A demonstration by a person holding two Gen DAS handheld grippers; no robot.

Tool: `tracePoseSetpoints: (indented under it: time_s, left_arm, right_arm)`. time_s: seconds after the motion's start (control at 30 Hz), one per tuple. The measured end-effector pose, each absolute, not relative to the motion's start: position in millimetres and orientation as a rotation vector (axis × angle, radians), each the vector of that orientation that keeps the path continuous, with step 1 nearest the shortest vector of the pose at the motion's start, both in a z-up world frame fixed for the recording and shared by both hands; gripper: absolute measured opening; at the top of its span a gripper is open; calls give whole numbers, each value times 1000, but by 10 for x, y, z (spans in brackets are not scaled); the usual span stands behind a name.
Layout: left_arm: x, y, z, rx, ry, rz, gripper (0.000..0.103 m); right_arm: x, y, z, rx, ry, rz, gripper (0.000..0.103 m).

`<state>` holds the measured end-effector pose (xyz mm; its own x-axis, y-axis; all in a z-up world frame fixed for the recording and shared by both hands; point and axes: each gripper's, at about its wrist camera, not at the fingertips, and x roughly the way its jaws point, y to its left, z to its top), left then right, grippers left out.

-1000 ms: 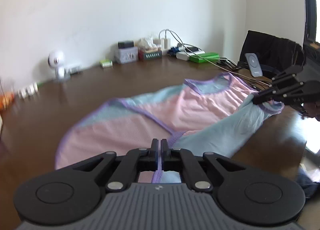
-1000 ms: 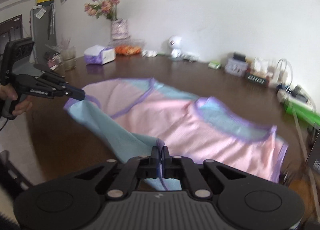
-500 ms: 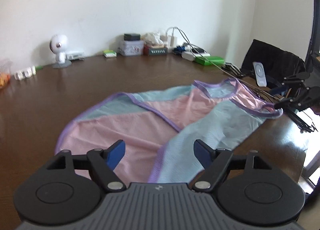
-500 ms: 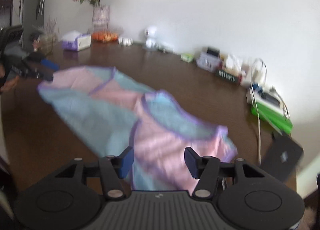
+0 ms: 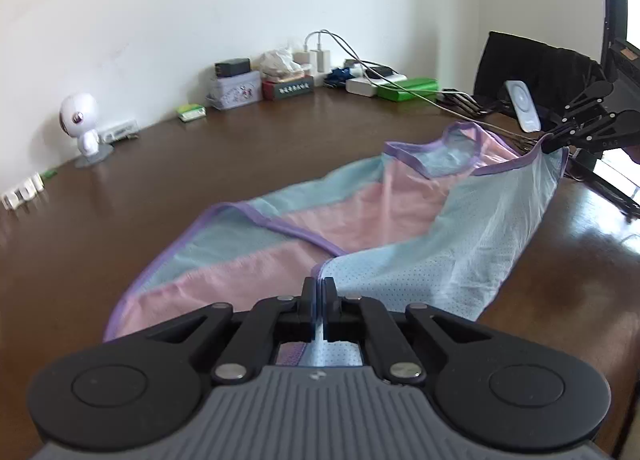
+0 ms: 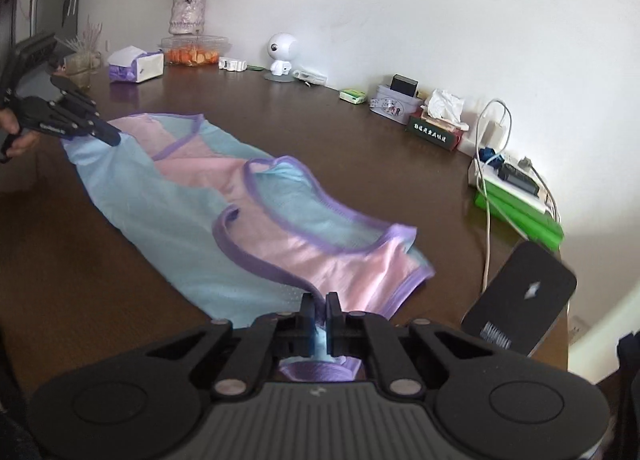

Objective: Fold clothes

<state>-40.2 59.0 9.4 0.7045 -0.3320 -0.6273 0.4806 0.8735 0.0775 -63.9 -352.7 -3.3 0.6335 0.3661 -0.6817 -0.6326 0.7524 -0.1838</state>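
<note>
Garment (image 5: 360, 220) spread on table (image 5: 240, 148), blue side flap lifted; left gripper (image 5: 319, 292) and right gripper (image 6: 319, 310) each pinch a flap end, likely to fold it over.

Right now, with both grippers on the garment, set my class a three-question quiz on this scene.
1. True or false: the left gripper is shut on the garment.
2. What does the right gripper pinch? A) cable B) garment C) tissue box
3. Fill in: the garment's trim is ____.

Key: 1 true; 2 B; 3 purple.
</note>
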Motion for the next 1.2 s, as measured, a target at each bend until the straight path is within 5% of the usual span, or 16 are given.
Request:
tracePoseSetpoints:
  time_s: [0.07, 0.13, 0.2, 0.3, 0.47, 0.67, 0.73, 0.9, 1.2]
  left_arm:
    - [-375, 645, 88, 228, 663, -422, 10]
    - [-527, 772, 96, 213, 666, -432, 37]
    - [-744, 946, 112, 196, 651, -404, 50]
    - [-882, 1189, 84, 100, 686, -389, 51]
    - [-806, 1250, -31, 91, 718, -395, 49]
    - [-921, 1459, -92, 53, 717, -384, 25]
    - [-976, 1513, -95, 35, 713, -388, 5]
    - [-1096, 1535, -109, 42, 712, -416, 2]
    - [-1326, 1667, -78, 18, 737, -406, 2]
  right_arm:
    - [-453, -3447, -125, -483, 690, 549, 15]
    - [-413, -3376, -213, -550, 723, 531, 20]
    - [-545, -3356, -190, -611, 692, 530, 33]
    - [-771, -3391, -40, -519, 611, 576, 54]
    - [-768, -3021, -145, -398, 588, 710, 54]
    - [-558, -2981, -416, -283, 710, 679, 47]
    - [-566, -3080, -473, -224, 711, 670, 45]
    - [-674, -3108, -491, -206, 699, 676, 10]
    - [-877, -3167, -473, -214, 707, 714, 5]
